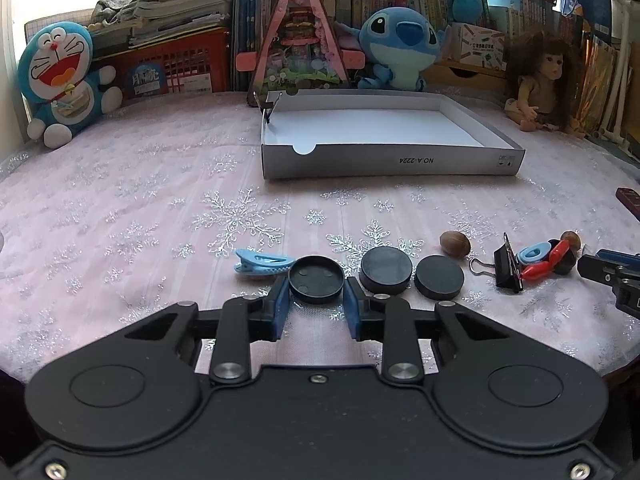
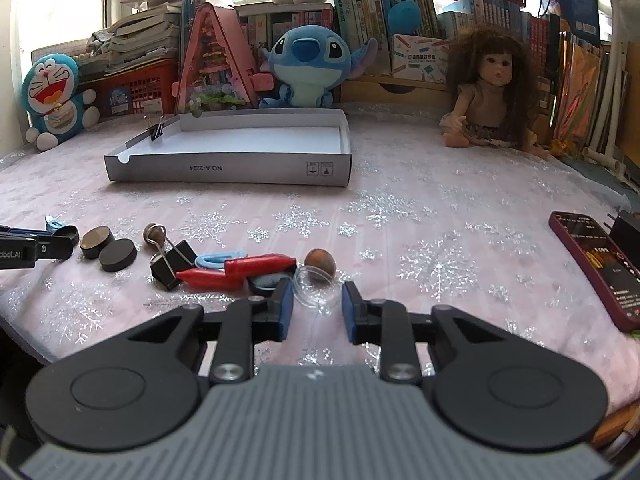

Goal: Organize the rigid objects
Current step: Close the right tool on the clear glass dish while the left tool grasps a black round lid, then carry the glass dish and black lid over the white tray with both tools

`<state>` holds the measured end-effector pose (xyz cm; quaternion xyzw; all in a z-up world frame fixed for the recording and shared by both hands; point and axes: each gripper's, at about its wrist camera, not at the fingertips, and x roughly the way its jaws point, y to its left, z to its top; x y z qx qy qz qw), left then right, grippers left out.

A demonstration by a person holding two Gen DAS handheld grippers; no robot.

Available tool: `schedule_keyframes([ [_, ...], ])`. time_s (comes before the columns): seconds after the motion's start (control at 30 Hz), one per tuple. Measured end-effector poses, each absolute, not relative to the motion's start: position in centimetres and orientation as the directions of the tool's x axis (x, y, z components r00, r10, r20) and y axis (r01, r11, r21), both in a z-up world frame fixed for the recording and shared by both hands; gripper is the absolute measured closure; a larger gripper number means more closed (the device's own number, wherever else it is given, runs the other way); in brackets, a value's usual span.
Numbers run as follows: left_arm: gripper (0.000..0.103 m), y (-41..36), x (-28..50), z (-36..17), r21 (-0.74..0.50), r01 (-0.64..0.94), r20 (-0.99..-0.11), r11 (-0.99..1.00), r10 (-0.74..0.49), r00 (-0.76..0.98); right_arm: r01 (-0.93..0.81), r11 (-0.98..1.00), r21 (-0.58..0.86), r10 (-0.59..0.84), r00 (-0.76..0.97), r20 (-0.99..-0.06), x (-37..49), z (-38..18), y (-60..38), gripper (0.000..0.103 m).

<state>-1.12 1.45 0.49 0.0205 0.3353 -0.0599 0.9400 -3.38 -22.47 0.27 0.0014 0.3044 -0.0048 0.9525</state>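
Left gripper: the left gripper (image 1: 316, 294) had its blue pads closed narrow on the rim of a shallow black round cap (image 1: 316, 279), one pad on each side, the cap lying hollow side up on the cloth.
Right gripper: the right gripper (image 2: 316, 298) stood just as narrow, its pads pressed against a small clear plastic round cup (image 2: 314, 282), hard to make out against the cloth.
Table: a pink tablecloth with silver snowflakes (image 1: 120, 208) covered the whole work surface.
Destination, as judged: a shallow white cardboard tray (image 1: 390, 162) lay farther back on the cloth, well apart from both grippers, with nothing inside it and a small black binder clip (image 1: 267, 110) on its left wall.
Deciding relation: the tray lay ahead and to the right of the left gripper, ahead and to the left of the right gripper, its long axis crosswise to both; neither hand looked clearly nearer.
Still to sort: two black discs (image 1: 386, 270) touching, a brown nut (image 1: 455, 243), a light blue clip (image 1: 262, 262), a large black binder clip (image 2: 172, 266) and two red pointed pieces (image 2: 256, 266).
Step, as judged: both grasps made, a lift and carry forward to the tray seemed due.
Risk: the clear cup's thin wall might slip or deform.
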Motion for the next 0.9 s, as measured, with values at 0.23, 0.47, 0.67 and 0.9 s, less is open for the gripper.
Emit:
schedule_keyframes([
  [0.23,0.076,1.5,-1.3,0.8,-0.006,0.131,-0.627,0.991,-0.105,0.772,0.014,1.000,-0.004,-0.014,0.816,-0.578,-3.4,0.3,-22.4,0.072],
  [0.47,0.076,1.5,-1.4,1.3,-0.012,0.140,-0.619,0.990,-0.118,0.777,0.018,1.000,-0.008,-0.019,0.820,-0.572,-3.3,0.6,-22.4,0.072],
  [0.67,0.076,1.1,-0.9,2.0,-0.013,0.156,-0.604,0.988,-0.132,0.786,0.010,1.000,-0.008,-0.012,0.826,-0.563,-3.0,1.3,-22.3,0.072],
  [0.9,0.076,0.8,0.6,3.3,-0.033,0.179,-0.584,0.983,-0.165,0.795,0.011,1.000,0.015,0.000,0.826,-0.564,-1.7,2.2,-22.6,0.072],
])
